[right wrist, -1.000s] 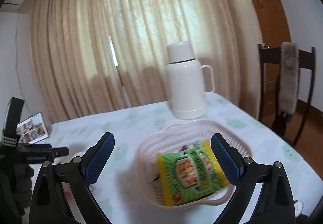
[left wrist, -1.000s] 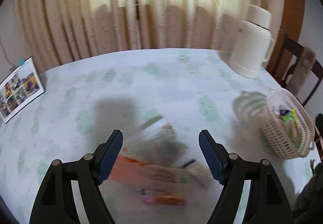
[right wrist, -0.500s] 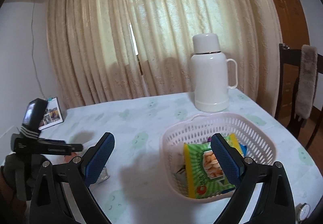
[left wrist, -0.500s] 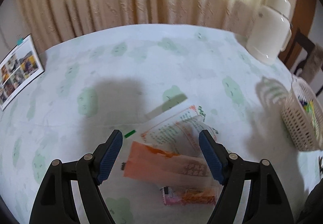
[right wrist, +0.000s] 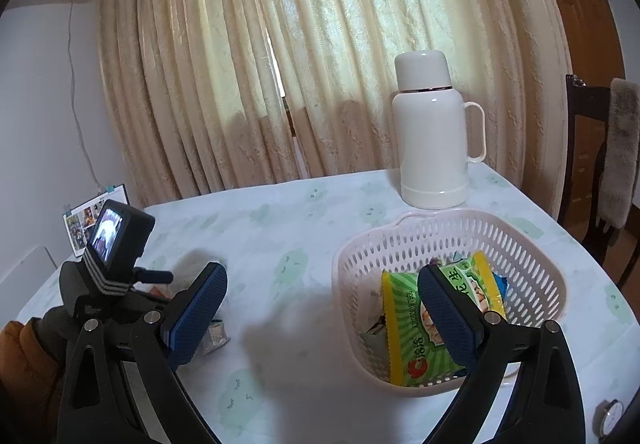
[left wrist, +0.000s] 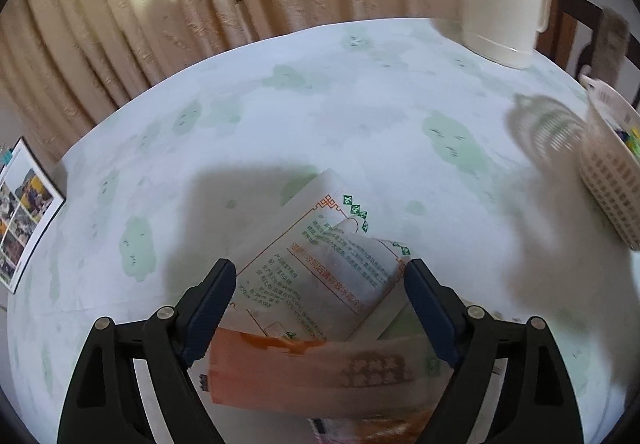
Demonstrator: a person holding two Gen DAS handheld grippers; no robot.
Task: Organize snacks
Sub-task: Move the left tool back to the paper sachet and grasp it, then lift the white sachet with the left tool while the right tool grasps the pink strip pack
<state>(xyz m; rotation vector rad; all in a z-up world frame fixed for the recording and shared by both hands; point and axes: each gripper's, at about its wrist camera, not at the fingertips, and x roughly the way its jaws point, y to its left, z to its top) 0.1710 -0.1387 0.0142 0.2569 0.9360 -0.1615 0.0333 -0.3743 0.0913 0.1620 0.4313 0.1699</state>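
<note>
The step in hand looks like a pickup: the left gripper (left wrist: 318, 310) points down over a small pile of snack packets on the table (left wrist: 360, 116), its jaws opening, with a white packet (left wrist: 316, 264) printed in green and orange lying between them but not pressed by either pad. An orange packet (left wrist: 304, 376) lies just in front of it, nearer the camera, partly overlapping it, and a blurred third wrapper shows at the bottom edge. The right gripper (right wrist: 322, 314) hangs over the table with its jaws wide apart and nothing between them, just beside the white basket (right wrist: 448, 228), which already holds a green snack bag (right wrist: 404, 348) and a few smaller wrappers. A thermos (right wrist: 432, 140) stands behind the basket. The next move probably calls for lowering the left jaws around one packet only, closing on its edge without dragging the overlapping one, then carrying it across to the basket.
</note>
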